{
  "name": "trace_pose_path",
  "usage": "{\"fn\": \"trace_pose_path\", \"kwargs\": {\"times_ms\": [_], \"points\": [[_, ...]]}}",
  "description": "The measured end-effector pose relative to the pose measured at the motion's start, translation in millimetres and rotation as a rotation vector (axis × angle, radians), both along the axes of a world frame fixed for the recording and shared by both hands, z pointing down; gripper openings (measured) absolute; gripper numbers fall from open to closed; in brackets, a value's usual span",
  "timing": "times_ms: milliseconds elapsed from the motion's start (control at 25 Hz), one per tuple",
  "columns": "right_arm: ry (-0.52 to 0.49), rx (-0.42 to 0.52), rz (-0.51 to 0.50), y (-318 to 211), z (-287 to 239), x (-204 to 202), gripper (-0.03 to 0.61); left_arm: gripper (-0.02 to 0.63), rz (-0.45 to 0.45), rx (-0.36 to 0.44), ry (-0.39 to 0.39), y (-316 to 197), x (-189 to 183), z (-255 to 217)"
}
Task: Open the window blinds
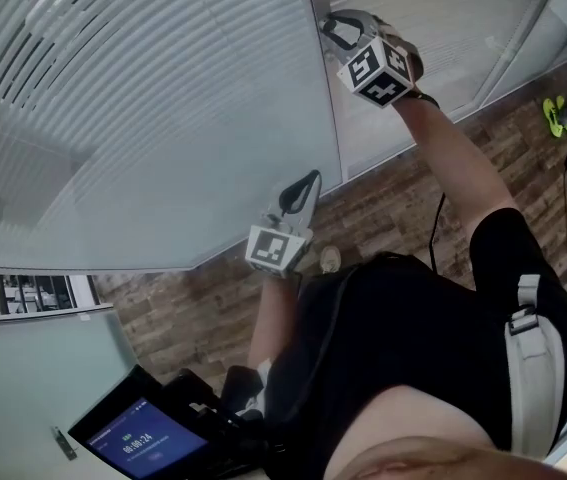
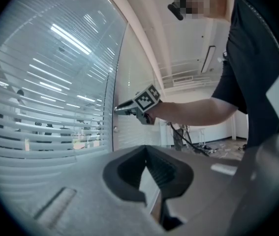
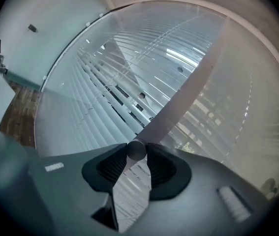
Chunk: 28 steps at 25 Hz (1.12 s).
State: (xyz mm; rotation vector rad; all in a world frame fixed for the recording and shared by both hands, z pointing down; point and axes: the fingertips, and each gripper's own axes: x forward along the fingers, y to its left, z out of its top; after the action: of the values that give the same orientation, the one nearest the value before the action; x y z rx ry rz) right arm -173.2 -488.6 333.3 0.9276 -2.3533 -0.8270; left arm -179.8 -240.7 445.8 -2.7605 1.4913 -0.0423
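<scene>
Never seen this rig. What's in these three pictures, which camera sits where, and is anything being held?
No robot: a person holds a two-jaw claw in each hand. The head view looks down from the person's head: the left claw hangs low near the glass, the right claw reaches up to the pale vertical frame post between two panes of white slatted blinds. The other two pictures come from cameras riding on each claw. In the right gripper view the jaws are closed on a small round grey knob on that post, probably the blind control. In the left gripper view the jaws meet at their tips with nothing between them.
</scene>
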Motion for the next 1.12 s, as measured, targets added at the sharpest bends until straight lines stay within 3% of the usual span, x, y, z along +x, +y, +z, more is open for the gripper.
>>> {"fn": "trace_pose_path", "kwargs": {"times_ms": [1120], "points": [[-0.685,-0.497,0.017,-14.7,5.8,6.9,0.132,0.003,-0.004,0.004,-0.019,3.7,-5.1,2.8]]}}
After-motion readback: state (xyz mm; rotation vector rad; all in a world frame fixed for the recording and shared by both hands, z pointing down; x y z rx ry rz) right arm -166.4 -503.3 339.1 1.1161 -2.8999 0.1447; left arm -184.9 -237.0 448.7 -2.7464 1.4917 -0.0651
